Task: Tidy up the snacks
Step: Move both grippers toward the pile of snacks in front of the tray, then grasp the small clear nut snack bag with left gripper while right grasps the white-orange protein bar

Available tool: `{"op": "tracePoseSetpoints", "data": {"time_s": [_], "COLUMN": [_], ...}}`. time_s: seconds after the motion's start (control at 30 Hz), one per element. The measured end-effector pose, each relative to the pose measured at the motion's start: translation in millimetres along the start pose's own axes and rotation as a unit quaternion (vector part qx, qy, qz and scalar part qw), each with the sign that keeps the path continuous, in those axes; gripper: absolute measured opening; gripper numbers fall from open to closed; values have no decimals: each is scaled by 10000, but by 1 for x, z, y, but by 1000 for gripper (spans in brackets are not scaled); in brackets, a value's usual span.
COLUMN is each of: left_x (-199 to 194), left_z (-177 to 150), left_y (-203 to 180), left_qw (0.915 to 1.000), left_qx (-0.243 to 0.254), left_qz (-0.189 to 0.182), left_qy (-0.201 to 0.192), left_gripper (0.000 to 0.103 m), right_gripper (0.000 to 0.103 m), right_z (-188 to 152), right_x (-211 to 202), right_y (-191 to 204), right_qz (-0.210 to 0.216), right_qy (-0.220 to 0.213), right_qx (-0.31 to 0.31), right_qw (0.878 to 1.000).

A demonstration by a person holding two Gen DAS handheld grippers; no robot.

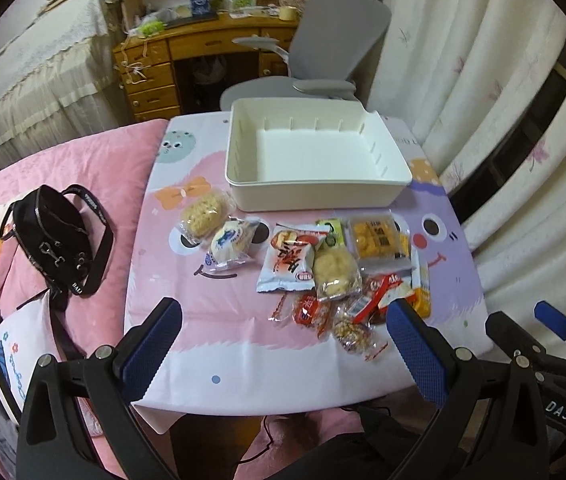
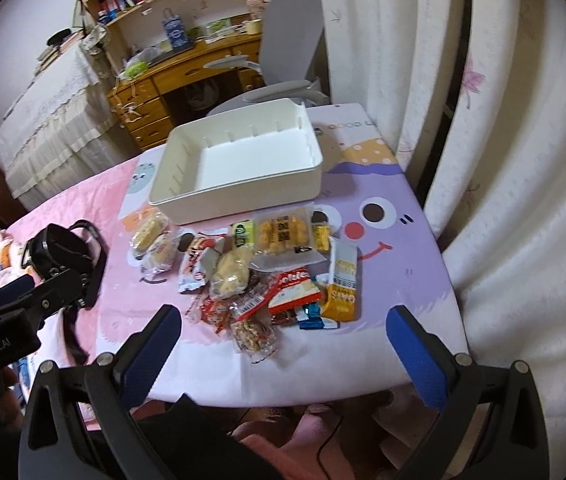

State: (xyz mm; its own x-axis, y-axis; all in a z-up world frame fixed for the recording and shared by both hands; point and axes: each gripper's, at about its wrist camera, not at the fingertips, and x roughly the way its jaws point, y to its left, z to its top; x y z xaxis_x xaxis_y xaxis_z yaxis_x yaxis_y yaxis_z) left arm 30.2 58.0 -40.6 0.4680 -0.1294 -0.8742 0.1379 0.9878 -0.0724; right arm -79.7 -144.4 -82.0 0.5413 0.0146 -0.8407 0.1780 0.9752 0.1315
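An empty white storage box (image 1: 393,170) (image 2: 315,160) stands at the far side of a small table covered by a cartoon cloth (image 1: 211,344) (image 2: 411,280). In front of it lies a heap of wrapped snacks (image 1: 331,268) (image 2: 267,272): round cakes in clear wrap (image 1: 231,242), a yellow cookie tray (image 1: 379,240) (image 2: 283,234), red and white packets, a nut bar (image 2: 253,334). My left gripper (image 1: 283,320) is open over the near table edge, holding nothing. My right gripper (image 2: 283,328) is also open and holds nothing. The right gripper shows at the left wrist view's lower right (image 1: 555,324).
A black handbag (image 1: 57,236) (image 2: 63,248) lies on the pink bed left of the table. A grey office chair (image 1: 315,52) and a wooden desk (image 1: 187,48) stand behind the box. White curtains (image 1: 483,100) hang along the right. Cables trail below the table edge.
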Motion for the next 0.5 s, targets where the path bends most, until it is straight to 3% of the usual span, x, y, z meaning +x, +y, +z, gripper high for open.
{"op": "tracePoseSetpoints", "data": {"time_s": [0.2,0.5], "left_x": [21,73], "left_z": [-2,-9], "left_y": [1,-21], "left_qw": [9987,9934], "left_qx": [207,374], "left_qz": [-351,-367], "left_qy": [304,1016], "left_gripper": [102,101], "right_gripper": [102,102], "right_z": [-17,-38], "right_x": [7,24], "right_y": [3,-20], "right_qz": [-440,-662], "right_qy": [-294,-640], "right_qx": [28,133], "right_qw": [9986,9957]}}
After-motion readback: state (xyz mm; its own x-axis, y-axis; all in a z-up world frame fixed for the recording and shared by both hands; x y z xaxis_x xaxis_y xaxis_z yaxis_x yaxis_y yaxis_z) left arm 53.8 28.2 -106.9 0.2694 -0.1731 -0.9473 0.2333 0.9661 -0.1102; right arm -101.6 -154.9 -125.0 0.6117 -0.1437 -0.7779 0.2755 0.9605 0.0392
